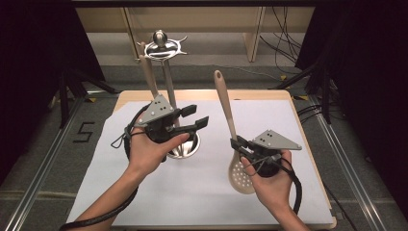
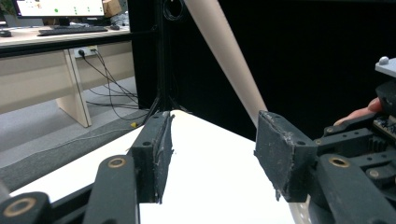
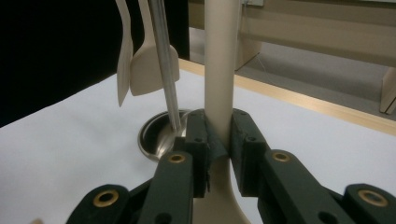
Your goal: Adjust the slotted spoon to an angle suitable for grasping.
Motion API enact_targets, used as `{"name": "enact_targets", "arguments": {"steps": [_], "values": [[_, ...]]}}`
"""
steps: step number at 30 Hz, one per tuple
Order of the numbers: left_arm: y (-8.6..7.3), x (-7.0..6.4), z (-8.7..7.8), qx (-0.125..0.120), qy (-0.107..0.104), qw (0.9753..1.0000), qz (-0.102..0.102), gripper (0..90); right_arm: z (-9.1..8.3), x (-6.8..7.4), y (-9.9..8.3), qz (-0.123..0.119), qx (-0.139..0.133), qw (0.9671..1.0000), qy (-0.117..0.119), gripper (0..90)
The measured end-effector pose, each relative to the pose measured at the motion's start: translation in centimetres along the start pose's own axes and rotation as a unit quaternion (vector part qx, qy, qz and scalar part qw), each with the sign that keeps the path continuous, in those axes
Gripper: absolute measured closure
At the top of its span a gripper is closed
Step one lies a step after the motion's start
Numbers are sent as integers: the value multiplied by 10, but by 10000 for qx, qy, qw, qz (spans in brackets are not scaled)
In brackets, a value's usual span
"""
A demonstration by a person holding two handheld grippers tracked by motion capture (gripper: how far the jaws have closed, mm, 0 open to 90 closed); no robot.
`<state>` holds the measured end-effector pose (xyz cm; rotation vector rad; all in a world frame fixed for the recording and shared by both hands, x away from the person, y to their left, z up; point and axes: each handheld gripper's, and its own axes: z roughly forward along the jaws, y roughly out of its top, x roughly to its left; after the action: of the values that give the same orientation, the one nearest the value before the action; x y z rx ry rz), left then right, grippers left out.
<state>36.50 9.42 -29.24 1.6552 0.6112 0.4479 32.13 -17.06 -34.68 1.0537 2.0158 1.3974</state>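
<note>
Right gripper [image 1: 239,144] clamped the slotted spoon [image 1: 242,176] handle near the table's [image 1: 202,94] right edge (left gripper [image 1: 198,116] gaped empty).

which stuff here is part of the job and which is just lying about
In the job:
- slotted spoon, clamped in the right gripper
- utensil stand, with hanging spatulas
- left gripper, open near the stand

Just lying about:
- floor cables
- monitor on a desk

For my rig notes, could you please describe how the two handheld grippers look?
Both the left gripper and right gripper are black, with two flat-padded jaws on brass-coloured pivot pins. Each carries a grey three-cornered plate and trails a thick black cable. The forearms are bare.
</note>
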Motion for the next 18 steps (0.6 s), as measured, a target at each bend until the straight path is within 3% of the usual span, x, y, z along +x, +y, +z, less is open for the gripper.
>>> {"name": "enact_targets", "arguments": {"steps": [3, 8, 12, 18], "values": [[2, -2, 4, -28, -55, 10000, -54, 451, 0, 0, 1, -127, -5, 9999, -26, 793], [3, -5, 9, -7, -129, 9999, -79, 447, 2, 5, 1, 17, 12, 10000, 55, 793], [5, -7, 13, -29, -169, 9998, -119, 445, 4, 4, 2, -254, -91, 9996, 34, 793], [5, -7, 21, 21, -227, 9995, -204, 444, 4, 4, 2, -288, -139, 9995, 6, 793]]}}
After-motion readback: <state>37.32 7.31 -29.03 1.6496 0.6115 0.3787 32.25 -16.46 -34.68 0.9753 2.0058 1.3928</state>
